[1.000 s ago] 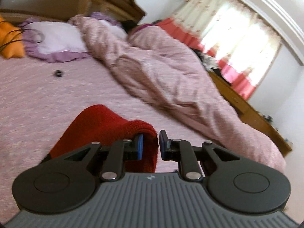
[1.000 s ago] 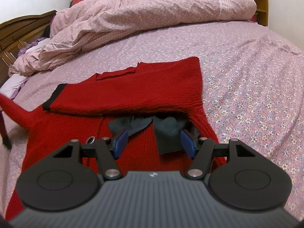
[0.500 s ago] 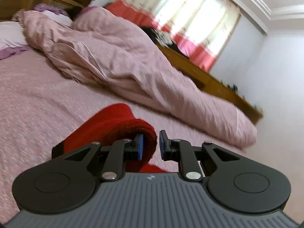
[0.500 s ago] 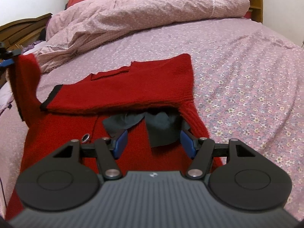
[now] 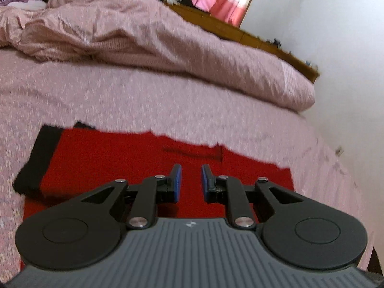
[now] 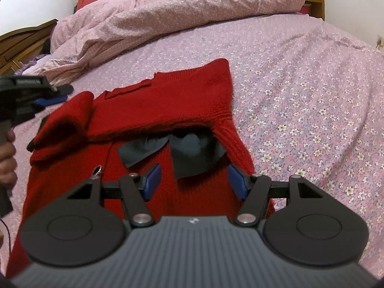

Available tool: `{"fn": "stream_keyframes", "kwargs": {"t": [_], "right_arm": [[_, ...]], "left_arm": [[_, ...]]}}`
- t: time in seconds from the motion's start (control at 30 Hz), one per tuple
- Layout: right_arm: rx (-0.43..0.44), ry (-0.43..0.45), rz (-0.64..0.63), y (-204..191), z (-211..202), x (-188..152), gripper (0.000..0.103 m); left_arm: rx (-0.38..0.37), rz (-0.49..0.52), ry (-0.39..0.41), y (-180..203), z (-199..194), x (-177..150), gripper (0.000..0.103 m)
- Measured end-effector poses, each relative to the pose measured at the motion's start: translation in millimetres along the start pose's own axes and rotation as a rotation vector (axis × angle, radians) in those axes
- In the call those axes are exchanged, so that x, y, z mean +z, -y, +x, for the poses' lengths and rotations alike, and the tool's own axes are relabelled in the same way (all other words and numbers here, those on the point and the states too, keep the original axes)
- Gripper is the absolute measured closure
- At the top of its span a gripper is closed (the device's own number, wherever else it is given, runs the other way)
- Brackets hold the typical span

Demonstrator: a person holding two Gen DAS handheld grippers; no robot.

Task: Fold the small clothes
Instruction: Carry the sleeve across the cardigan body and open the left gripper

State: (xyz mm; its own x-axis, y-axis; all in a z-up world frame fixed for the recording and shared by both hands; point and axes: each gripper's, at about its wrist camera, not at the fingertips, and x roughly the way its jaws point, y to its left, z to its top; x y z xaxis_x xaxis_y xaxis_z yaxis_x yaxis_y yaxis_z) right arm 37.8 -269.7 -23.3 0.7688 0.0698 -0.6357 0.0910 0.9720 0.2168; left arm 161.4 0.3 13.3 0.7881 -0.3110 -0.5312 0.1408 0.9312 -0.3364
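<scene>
The red knit sweater (image 6: pixel 168 110) lies flat on my flowered bedsheet (image 6: pixel 300 91), its upper part folded over the body, a dark collar (image 6: pixel 182 151) showing below the fold and a small dark button (image 6: pixel 97 170) on the front. One sleeve (image 6: pixel 64 122) with a black cuff now rests bunched on the sweater's left side; half a second ago it hung lifted from my left gripper (image 5: pixel 190 182). That gripper has let go: its blue pads stand a small gap apart with nothing between them, above the red knit (image 5: pixel 134 158). My right gripper (image 6: pixel 194 180) hovers over the collar, jaws spread wide and holding nothing. I can read no writing; a tiny pale mark on each gripper body is illegible. The left view is motion-blurred, and the sweater's lower hem is hidden behind the right gripper. A rumpled pink duvet (image 6: pixel 172 12) lies beyond, against a wooden bed frame (image 5: pixel 240 33).
</scene>
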Motion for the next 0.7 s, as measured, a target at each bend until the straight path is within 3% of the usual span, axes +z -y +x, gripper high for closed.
{"fn": "stream_keyframes", "kwargs": {"t": [0.17,0.2,0.27,0.33,0.43,0.7], "right_arm": [[0.003,-0.009,0.003,-0.4,3.3,-1.0,0.040],[0.004,-0.013,0.003,-1.0,4.1,-1.6,0.040],[0.009,-0.017,-0.001,-3.0,4.8,-2.6,0.040],[0.016,-0.019,-0.011,-6.2,4.8,-2.7,0.040],[0.028,-0.011,-0.034,-12.4,3.6,-0.3,0.040],[0.103,0.019,-0.134,-46.0,4.0,16.7,0.040]], "left_arm": [[0.047,0.016,-0.076,-6.2,0.7,-6.3,0.079],[0.059,0.021,-0.089,-7.3,-0.8,-7.6,0.074],[0.102,0.041,-0.106,-8.9,-5.1,-7.6,0.059],[0.171,0.073,-0.109,-9.8,-11.6,-8.2,0.035],[0.262,0.123,-0.126,-13.5,-23.0,-7.4,0.031],[0.444,0.121,-0.179,-54.6,-54.1,-19.0,0.027]]}}
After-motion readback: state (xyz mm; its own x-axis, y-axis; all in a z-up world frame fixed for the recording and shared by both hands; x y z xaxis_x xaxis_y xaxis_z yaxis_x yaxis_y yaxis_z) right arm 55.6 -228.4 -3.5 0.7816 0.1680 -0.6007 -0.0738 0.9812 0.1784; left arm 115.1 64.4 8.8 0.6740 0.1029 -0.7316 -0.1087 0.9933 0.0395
